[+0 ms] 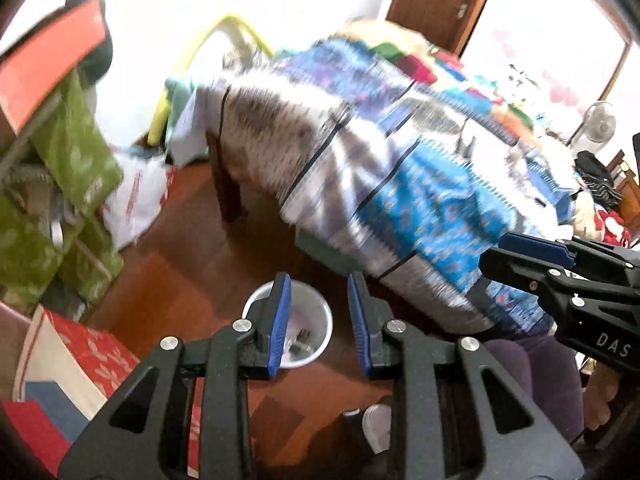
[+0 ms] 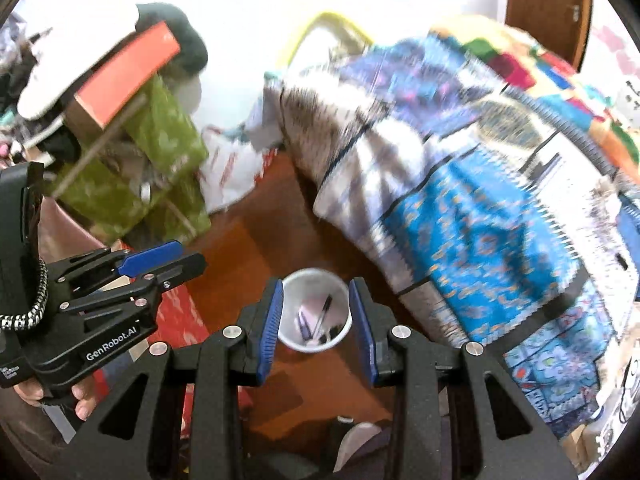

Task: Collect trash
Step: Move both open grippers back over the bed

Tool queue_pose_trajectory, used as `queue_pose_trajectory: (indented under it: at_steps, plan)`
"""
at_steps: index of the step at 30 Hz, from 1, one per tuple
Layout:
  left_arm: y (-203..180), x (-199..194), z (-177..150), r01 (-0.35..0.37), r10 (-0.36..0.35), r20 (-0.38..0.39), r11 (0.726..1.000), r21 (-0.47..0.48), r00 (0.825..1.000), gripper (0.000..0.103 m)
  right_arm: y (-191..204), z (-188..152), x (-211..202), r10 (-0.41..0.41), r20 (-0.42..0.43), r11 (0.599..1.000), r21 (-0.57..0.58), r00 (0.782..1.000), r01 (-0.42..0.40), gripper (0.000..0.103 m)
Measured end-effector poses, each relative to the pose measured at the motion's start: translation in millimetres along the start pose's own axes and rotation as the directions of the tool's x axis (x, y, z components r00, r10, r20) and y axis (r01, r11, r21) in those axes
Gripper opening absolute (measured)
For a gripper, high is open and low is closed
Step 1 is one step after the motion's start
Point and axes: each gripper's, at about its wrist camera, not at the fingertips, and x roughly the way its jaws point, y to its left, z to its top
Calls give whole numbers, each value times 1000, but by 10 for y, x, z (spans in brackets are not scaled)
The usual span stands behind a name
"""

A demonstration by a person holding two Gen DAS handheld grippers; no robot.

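A small white waste bin [image 1: 316,312] stands on the wooden floor, well below both grippers. In the right wrist view the bin [image 2: 320,284] holds a pen [image 2: 323,312] and a few dark scraps. My left gripper [image 1: 319,280] is open, blue pads apart, with nothing between them; the bin shows through the gap. My right gripper [image 2: 317,285] is also open and empty above the bin. Each gripper appears in the other's view: the right gripper [image 1: 505,249] at the right edge, the left gripper [image 2: 176,254] at the left, held by a hand [image 2: 82,400].
A bed with a blue patterned blanket [image 1: 420,184] fills the right side. Green bags [image 1: 76,152] and a red box [image 1: 48,68] pile up at the left, beside a white plastic bag [image 1: 136,200]. A red patterned box [image 1: 92,348] lies near the bin. A slippered foot [image 2: 356,440] is below.
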Motion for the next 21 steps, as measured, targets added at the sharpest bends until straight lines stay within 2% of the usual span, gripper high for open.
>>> queue_pose_trajectory:
  at_steps: [6,10,14,17,19,20,21]
  plan:
    - [-444,-451,176,37,-45,116,997,72,992,29,-228,-14,-634,-13,136,999,41,991,7,31]
    - [-830,-733,274,53,-78,188,990,134,979,30,-425,-64,-1062,-44,229,997,68,972,29,31]
    - [-1245,-936,357,80,-129,249,977,198,960,39,-672,-128,-1463,-76,301,994,98,950,48,31]
    - [-1536,-995,406,83,-148,267,967,240,952,41,-849,-185,-1663,-105,339,990,124,935,67,31]
    - [-1716,-1013,421,93,-166,270,960,262,949,48,-962,-235,-1785,-129,360,987,141,924,83,32]
    - [-1827,-1013,431,96,-173,272,957,274,947,51,-1036,-260,-1853,-143,370,984,150,918,93,35]
    - [-1906,-1013,432,97,-177,274,955,282,945,59,-1091,-281,-1899,-155,375,982,158,914,102,43]
